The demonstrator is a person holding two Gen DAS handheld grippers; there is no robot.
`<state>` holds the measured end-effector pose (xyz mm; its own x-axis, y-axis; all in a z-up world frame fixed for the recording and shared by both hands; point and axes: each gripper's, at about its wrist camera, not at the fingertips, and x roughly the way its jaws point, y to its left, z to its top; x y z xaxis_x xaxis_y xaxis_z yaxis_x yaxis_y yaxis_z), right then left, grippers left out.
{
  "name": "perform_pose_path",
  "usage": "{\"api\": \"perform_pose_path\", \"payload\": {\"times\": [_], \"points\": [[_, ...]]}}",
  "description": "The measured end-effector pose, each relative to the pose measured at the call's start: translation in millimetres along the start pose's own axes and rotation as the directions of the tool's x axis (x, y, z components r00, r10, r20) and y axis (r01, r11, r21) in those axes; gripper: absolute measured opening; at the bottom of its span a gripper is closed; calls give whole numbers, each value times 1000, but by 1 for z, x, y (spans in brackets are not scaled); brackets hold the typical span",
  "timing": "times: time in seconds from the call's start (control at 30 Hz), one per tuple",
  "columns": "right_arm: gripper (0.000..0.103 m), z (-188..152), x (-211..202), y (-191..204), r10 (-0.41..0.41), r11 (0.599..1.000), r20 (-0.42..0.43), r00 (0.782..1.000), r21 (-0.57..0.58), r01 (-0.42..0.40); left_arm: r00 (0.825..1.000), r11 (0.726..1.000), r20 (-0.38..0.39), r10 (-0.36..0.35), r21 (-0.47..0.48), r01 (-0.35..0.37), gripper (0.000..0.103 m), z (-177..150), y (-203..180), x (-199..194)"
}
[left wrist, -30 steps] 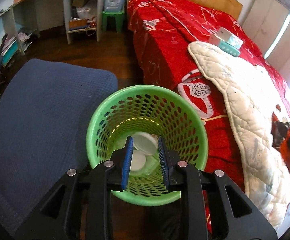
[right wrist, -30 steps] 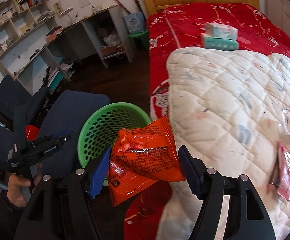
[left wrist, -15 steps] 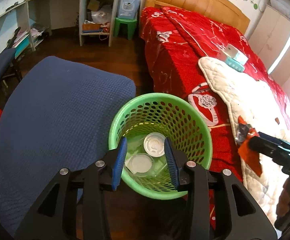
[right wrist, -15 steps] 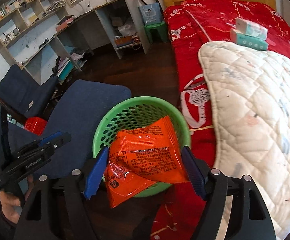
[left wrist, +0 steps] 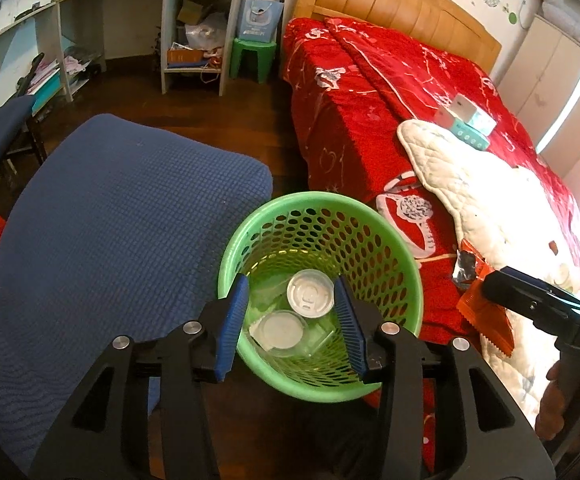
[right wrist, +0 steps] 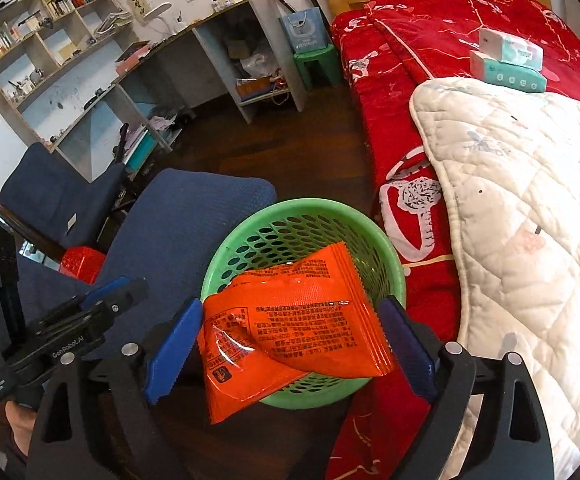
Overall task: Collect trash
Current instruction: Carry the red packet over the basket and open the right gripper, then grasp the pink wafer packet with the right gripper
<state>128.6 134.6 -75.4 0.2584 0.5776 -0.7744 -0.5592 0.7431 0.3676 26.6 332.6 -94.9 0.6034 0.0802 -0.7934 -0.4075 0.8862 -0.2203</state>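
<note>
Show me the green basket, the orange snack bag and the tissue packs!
green basket (left wrist: 401,252), left wrist view, right rim.
orange snack bag (right wrist: 301,316), right wrist view, middle of front.
tissue packs (right wrist: 509,62), right wrist view, where both meet.

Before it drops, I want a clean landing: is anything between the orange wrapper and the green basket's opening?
Nothing visible: the orange wrapper hangs over the green basket, between the right gripper jaws, which have just been opening.
</note>
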Motion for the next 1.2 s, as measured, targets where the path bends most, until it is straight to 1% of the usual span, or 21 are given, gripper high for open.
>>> {"api": "perform_pose_path", "payload": {"times": [0.17, 0.27, 0.4, 0.5, 0.67, 0.83, 1.0, 1.07, 1.2], "points": [[88, 2, 3, -4, 31, 999, 0, 1000, 36, -31, 1000, 1000, 14, 7, 4, -7, 47, 2, -1, -6], [88, 0, 5, -2, 33, 999, -6, 999, 35, -33, 1000, 1000, 18, 13, -1, -13, 48, 4, 0, -8], [88, -2, -3, -4, 12, 1000, 6, 1000, 25, -12, 1000, 1000, 21, 13, 3, -13, 48, 5, -2, -8], [88, -3, -15, -10, -14, 1000, 19, 1000, 23, 13, 1000, 1000, 21, 5, 11, -5, 48, 5, -8, -8], [88, -12, -50, -35, -115, 993, 63, 991, 3, 115, 1000, 999, 22, -17, 37, 16, 48, 6, -25, -9], [88, -24, -86, -81, -232, 972, 85, 969, 52, 228, 999, 996, 18, -42, 74, 40, 50, 6, -51, -6], [88, -39, -123, -144, -346, 929, 78, 935, 169, 330, 997, 990, 5, -77, 120, 76, 50, 4, -85, -1], [88, -46, -137, -175, -402, 897, 56, 914, 225, 381, 996, 987, 0, -89, 134, 88, 51, 3, -95, 1], [88, -58, -153, -225, -473, 837, -2, 881, 310, 450, 994, 979, -11, -109, 170, 110, 52, 2, -118, 4]]}}
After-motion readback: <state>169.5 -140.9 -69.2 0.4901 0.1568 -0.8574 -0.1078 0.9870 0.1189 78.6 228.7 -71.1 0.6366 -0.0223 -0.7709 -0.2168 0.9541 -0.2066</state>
